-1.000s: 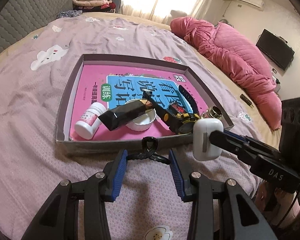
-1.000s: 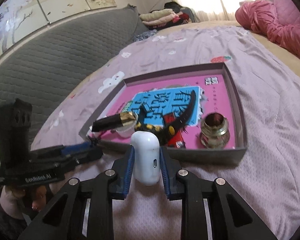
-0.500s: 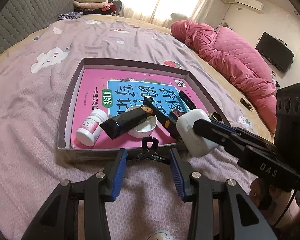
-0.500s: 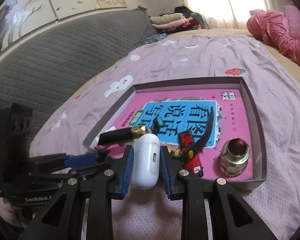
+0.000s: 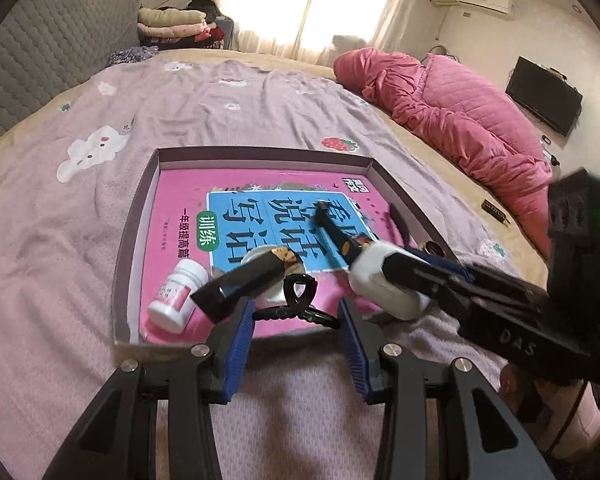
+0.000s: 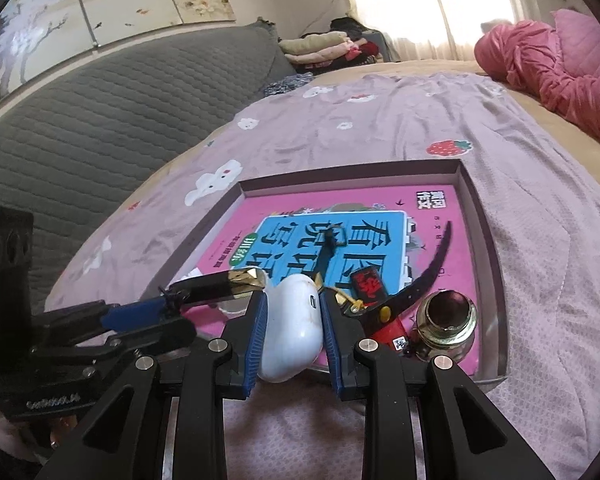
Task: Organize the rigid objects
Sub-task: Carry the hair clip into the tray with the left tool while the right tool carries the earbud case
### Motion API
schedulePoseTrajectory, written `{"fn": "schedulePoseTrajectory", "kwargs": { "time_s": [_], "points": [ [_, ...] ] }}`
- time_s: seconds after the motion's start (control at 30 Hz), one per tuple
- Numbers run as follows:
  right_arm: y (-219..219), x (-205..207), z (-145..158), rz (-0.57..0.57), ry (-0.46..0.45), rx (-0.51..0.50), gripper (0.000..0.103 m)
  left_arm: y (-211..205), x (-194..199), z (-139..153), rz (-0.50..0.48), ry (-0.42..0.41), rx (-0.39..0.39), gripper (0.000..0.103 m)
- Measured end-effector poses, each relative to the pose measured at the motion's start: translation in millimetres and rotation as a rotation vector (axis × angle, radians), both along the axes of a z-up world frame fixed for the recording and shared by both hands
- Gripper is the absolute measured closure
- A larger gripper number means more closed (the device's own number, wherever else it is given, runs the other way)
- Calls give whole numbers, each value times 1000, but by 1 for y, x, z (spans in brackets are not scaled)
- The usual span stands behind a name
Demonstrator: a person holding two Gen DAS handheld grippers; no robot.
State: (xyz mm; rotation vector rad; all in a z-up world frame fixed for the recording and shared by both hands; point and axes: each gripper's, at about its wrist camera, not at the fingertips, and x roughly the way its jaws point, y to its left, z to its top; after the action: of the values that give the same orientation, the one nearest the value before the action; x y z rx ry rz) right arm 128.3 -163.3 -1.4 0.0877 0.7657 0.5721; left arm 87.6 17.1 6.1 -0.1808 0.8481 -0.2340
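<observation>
Bed (image 5: 180, 120) fills frame, lilac sheet. Tray (image 5: 134, 248) at centre, pink book (image 5: 180, 200) lining floor; gathers loose items. Right gripper (image 6: 292, 316) at lower centre of right view, clamped on white earbud case (image 6: 290, 328), poised over tray's near edge, likely for drop-in. Left gripper (image 5: 296, 320) at bottom centre, fingers wide, straddling black hair clip (image 5: 298, 300), apparently next pickup. Pill bottle (image 5: 176, 296) in tray's lower left.

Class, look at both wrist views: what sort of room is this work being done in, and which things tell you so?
Most likely a bedroom: a wide bed under a lilac sheet, a pink quilt bunched at its side, and folded clothes stacked by the window.
</observation>
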Motion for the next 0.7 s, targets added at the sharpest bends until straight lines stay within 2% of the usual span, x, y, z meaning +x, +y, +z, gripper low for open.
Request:
{"fn": "schedulePoseTrajectory", "kwargs": {
  "time_s": [0.3,0.7],
  "points": [
    [-9,5,-3,-35,19,20,75,5,14,-9,13,14,18,60],
    [-10,8,-3,-60,11,-4,74,0,18,-17,2,26,38,60]
  ]
}}
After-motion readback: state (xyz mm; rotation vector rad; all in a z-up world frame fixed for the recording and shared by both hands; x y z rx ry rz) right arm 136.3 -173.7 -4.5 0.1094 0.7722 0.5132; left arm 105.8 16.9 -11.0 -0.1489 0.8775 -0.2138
